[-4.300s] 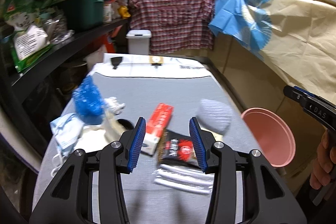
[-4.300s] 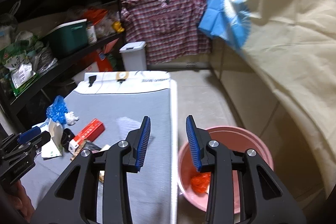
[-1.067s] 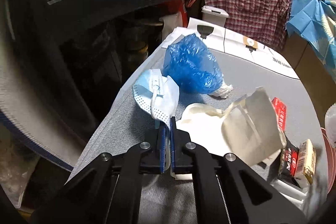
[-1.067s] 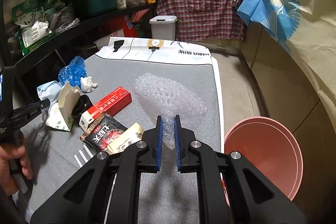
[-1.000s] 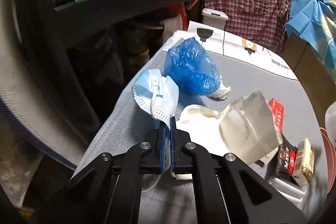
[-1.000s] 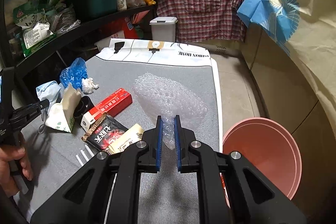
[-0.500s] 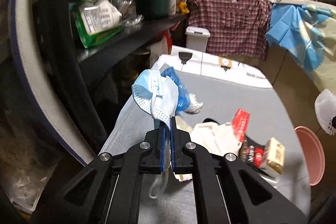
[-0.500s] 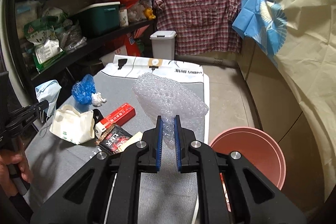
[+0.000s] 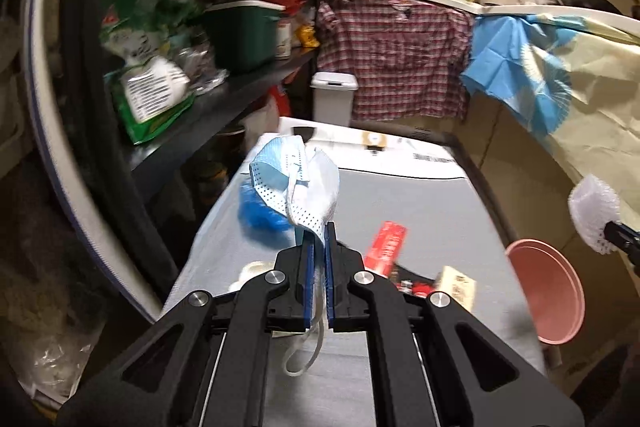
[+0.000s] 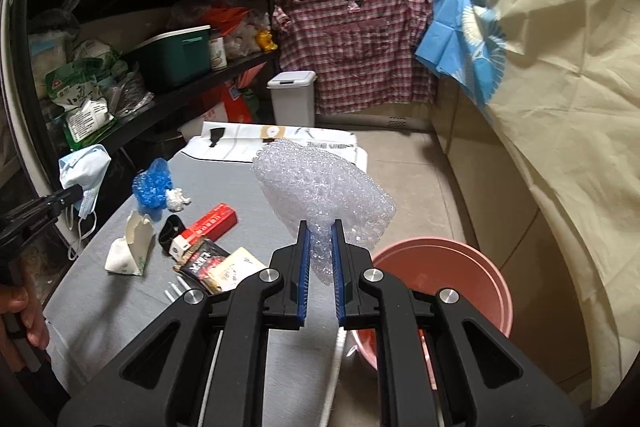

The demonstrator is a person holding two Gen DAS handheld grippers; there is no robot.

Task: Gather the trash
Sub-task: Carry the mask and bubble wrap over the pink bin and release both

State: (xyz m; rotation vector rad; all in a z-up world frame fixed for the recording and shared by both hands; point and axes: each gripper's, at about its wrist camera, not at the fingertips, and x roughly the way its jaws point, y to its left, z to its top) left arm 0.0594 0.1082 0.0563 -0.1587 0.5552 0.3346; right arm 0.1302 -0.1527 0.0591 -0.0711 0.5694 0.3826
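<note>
My left gripper [image 9: 316, 233] is shut on a light blue face mask [image 9: 296, 183] and holds it in the air above the grey table [image 9: 420, 195]; the mask also shows in the right wrist view [image 10: 82, 169]. My right gripper [image 10: 320, 231] is shut on a wad of clear bubble wrap [image 10: 324, 183], held above the table's right edge beside the pink bucket [image 10: 452, 267]. On the table lie a blue plastic bag [image 10: 152, 185], a red box [image 10: 210, 225], a white paper bag [image 10: 132, 251] and a dark snack packet [image 10: 204, 261].
Black shelves [image 10: 160, 95] packed with bags and a green box run along the left. A white bin [image 10: 292, 97] and a plaid shirt [image 10: 356, 43] stand behind the table. A cream cloth [image 10: 560, 107] covers the right side. White sticks [image 10: 176, 289] lie near the front.
My left gripper has lifted the mask off the table and swung right. My right gripper has raised the bubble wrap and moved toward the bucket.
</note>
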